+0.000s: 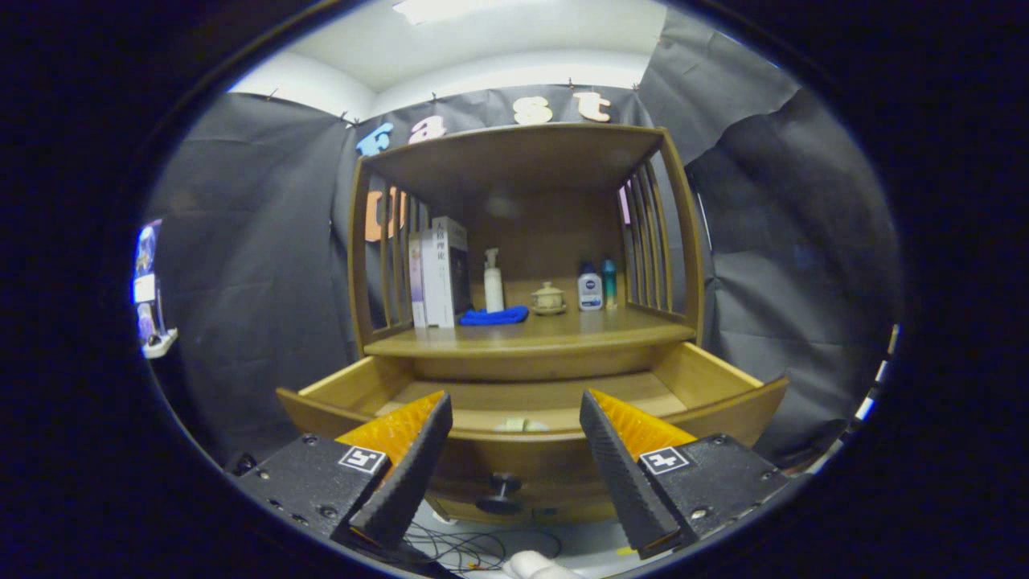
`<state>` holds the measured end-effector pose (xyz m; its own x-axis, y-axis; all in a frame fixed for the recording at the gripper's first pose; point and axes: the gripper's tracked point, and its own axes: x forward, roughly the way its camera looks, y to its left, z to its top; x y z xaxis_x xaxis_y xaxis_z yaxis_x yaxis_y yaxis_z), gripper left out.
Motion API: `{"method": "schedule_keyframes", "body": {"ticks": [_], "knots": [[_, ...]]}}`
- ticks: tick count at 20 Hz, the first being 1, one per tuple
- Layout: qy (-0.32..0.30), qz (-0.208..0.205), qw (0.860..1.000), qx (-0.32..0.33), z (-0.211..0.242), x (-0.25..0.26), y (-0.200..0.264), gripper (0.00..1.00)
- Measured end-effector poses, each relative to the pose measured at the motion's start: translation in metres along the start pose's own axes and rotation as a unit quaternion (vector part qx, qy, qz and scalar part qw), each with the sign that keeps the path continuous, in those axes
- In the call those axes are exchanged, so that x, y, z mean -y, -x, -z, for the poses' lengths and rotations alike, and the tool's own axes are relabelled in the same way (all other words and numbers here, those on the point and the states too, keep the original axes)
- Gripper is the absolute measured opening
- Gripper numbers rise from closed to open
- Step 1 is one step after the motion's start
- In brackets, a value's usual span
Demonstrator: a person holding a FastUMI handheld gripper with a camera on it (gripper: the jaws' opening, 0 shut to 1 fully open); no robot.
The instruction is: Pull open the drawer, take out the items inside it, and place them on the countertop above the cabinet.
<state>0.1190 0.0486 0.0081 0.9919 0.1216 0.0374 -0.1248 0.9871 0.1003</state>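
A: So what's sitting around the cabinet (522,241) from the tool cam?

B: Plenty on the tabletop (563,330) above the drawer. A few upright books (438,272) on the left, a blue cloth (494,316) lying just beside them, and a white pump bottle (493,280) standing right behind the cloth. Then a small lidded pot (549,298) on a saucer in the middle, with a white bottle (590,288) and a thin teal one (610,281) to its right. Slatted sides box the shelf in, with a roof over it. Some cables (466,547) on the floor down below.

A: Anything in the way?

B: The drawer's front panel hides most of what's inside from this angle.

A: And the drawer itself?

B: The drawer (530,402) is pulled well out, light wood inside, with a dark round knob (503,485) on the front. There's a small pale item (518,424) just peeking over the front edge; can't tell what it is.

A: Tool?

B: The tool (514,458) is spread wide, nothing between its fingers. It hangs in front of the drawer, with the knob sitting between the two fingertips but untouched.
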Motion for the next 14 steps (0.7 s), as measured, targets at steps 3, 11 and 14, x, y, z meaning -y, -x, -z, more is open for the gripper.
{"method": "schedule_keyframes", "body": {"ticks": [3,11,14], "knots": [[0.007,0.005,1.0,0.01,-0.045,0.009,-0.019,0.99],[0.021,-0.013,0.992,-0.12,-0.08,-0.008,-0.096,0.99],[0.045,-0.008,0.978,-0.202,-0.061,-0.015,-0.125,0.99]]}}
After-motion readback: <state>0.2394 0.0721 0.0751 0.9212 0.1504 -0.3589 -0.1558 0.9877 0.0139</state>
